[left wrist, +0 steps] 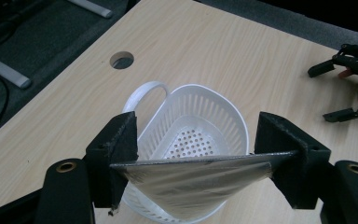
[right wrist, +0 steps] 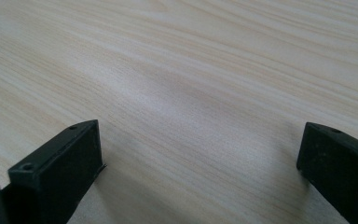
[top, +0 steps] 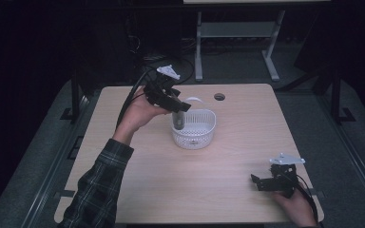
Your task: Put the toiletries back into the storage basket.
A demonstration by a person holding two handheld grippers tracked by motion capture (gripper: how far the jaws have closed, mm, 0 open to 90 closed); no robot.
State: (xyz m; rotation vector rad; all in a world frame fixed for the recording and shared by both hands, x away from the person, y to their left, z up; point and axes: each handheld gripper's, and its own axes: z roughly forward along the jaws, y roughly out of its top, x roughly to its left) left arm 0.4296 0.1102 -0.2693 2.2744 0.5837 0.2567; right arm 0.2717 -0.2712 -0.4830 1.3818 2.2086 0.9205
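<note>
Table (top: 228, 156): a light wooden top is seen across the middle of the high view; a round hole (top: 219, 97) is cut near its upper edge.
Basket (top: 196, 128): a white plastic basket with slotted walls is placed at the centre of the frame; its handle is turned toward the upper edge.
Left gripper (top: 178, 108): it is held above the left rim of the basket, in the upper middle of the frame; its jaws are closed on a pouch.
Right gripper (top: 260, 183): it is rested low at the lower right of the frame, well apart from the basket; its jaws are spread wide, with bare wood between them.
Pouch (left wrist: 191, 179): a flat grey shiny pouch is gripped by its two side edges; its lower part is hung inside the basket.
</note>
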